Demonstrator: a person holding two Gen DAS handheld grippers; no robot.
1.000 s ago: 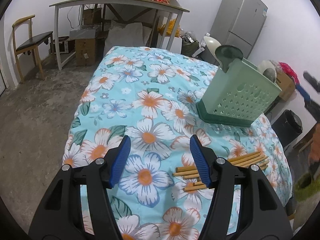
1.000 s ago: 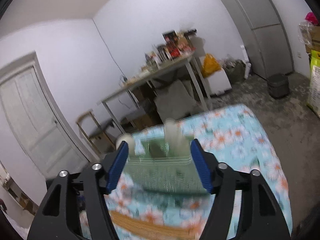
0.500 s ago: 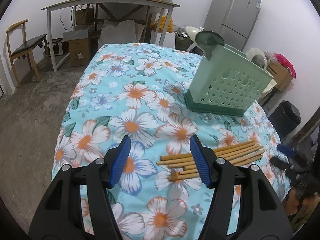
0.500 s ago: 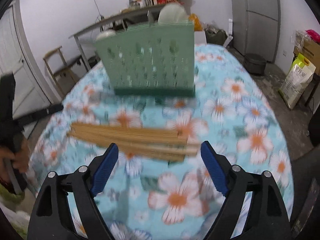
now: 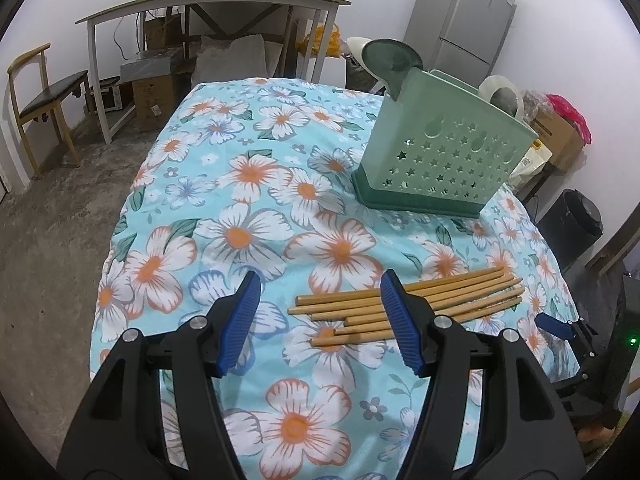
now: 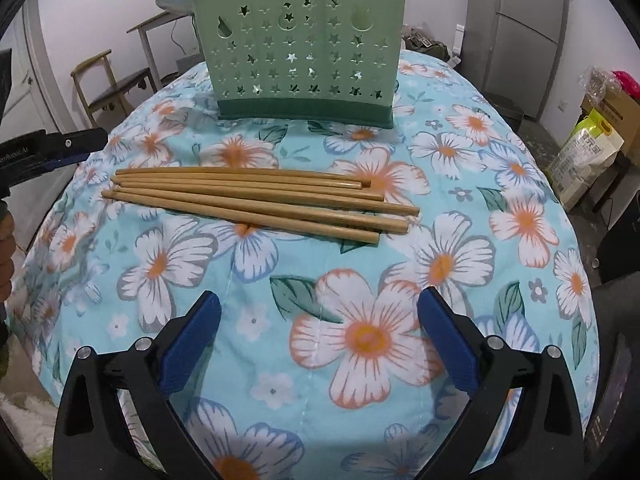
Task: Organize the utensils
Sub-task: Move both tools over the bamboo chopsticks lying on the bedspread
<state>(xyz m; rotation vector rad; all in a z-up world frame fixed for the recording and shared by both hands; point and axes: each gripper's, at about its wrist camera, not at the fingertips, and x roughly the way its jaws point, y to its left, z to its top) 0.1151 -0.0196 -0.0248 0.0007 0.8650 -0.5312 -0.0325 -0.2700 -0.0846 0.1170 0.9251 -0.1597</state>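
Several wooden chopsticks [image 5: 460, 294] lie side by side on the floral tablecloth [image 5: 240, 236]; they also show in the right wrist view [image 6: 256, 198]. A green perforated utensil holder [image 5: 444, 160] stands upright behind them, with spoons [image 5: 390, 60] sticking out; it also shows in the right wrist view [image 6: 300, 46]. My left gripper [image 5: 320, 320] is open and empty, just left of the chopsticks' near ends. My right gripper [image 6: 318, 344] is open and empty, a short way in front of the chopsticks. The right gripper's tip [image 5: 556, 326] shows at the table's right edge.
The floral cloth covers a rounded table [image 6: 520, 184]. Behind it stand a cluttered side table [image 5: 216, 4], a wooden chair [image 5: 40, 96], cardboard boxes [image 5: 154, 96] and a grey fridge [image 5: 468, 12]. A black bin [image 5: 576, 224] and bags [image 6: 588, 152] sit on the floor at the right.
My right gripper has swung down from facing the room to facing the chopsticks and has opened wider. My left gripper has drawn back and shifted left of the chopsticks.
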